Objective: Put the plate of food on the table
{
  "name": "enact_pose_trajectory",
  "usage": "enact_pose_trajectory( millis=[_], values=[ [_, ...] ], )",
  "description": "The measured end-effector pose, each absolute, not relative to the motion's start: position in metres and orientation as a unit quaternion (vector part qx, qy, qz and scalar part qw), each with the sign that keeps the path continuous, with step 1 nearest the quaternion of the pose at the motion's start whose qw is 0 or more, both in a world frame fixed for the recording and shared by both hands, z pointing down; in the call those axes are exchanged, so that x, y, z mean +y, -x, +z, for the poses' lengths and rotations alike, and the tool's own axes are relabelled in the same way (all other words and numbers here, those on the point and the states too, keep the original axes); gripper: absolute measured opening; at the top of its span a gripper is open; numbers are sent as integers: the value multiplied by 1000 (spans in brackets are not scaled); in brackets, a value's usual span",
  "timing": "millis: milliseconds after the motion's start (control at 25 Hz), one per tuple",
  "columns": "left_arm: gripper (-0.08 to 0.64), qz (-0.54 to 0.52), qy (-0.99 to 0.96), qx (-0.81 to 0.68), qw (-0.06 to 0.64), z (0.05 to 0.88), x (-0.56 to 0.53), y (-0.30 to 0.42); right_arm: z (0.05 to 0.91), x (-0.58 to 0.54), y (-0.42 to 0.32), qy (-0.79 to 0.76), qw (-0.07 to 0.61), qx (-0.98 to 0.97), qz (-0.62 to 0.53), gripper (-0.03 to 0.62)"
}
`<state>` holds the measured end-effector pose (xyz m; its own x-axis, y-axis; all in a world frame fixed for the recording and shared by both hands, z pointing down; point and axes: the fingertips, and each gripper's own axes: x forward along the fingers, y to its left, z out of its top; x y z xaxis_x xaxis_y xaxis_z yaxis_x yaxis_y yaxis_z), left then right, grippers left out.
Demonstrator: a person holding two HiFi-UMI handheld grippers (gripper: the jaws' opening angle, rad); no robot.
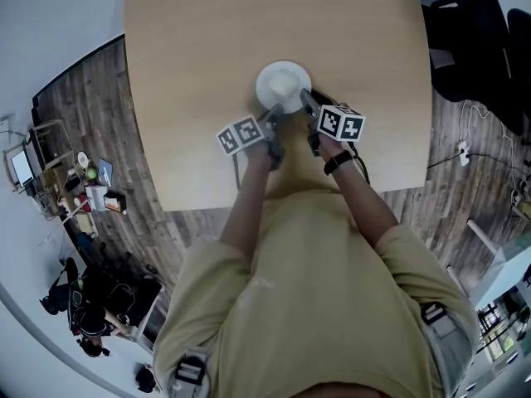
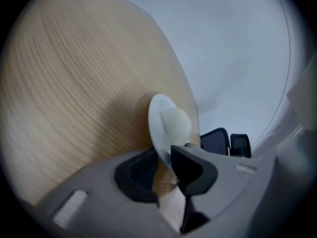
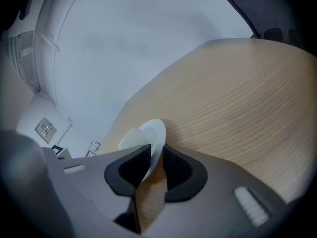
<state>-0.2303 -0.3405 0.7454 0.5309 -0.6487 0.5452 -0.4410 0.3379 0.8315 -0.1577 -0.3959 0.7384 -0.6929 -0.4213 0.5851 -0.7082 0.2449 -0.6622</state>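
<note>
**Plate on the table; release half made**

Nearest the camera: beige shirt (image 1: pixel 307 288), both forearms stretched forward, a dark watch (image 1: pixel 336 162) on the right wrist.

Left gripper (image 2: pixel 166 162): jaws stand a little apart with the near rim of the plate (image 1: pixel 282 85) between them. One pad lies against the rim, and the other looks to be just clear of it. Judged a slack hold, not a clamp.

Right gripper (image 3: pixel 156 157): both pads are pressed on the rim from either side with no gap showing. Clenched on the plate.

Plate: white and round, carrying a pale mound of food (image 2: pixel 176 125). It sits towards the near middle of the wooden table (image 1: pixel 207 40), well in from every edge. It looks level with its underside on the wood, though the contact line itself is too small to confirm.

Beyond the table: dark chairs (image 1: pixel 473 31) at the far right, on a plank floor (image 1: pixel 83 123).

Status: placement appears done. Still to do, by my reading: free the right jaws, clear the left jaws off the rim, and draw both tools back without nudging the plate.
</note>
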Motion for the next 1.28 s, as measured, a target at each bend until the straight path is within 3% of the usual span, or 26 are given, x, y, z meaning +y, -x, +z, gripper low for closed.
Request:
enact_pose_trajectory(
  millis=[200,400,600,960,1160,1280],
  values=[
    [87,-70,-564,-494,658,745,-338,235,742,-392,162,-353,178,-777,490,81],
    [212,-71,-562,-506,650,737,-337,228,746,-386,150,-339,237,-795,444,104],
    [318,-65,-555,-524,643,725,-318,233,734,-376,140,-339,241,-808,416,104],
    [310,-90,-610,-535,577,677,-283,224,680,-345,115,-346,191,-846,358,100],
    [248,-82,-650,-564,502,643,-270,217,636,-324,91,-361,157,-868,301,67],
    [171,-66,-672,-593,437,619,-263,212,611,-311,73,-366,140,-880,270,32]
  ],
)
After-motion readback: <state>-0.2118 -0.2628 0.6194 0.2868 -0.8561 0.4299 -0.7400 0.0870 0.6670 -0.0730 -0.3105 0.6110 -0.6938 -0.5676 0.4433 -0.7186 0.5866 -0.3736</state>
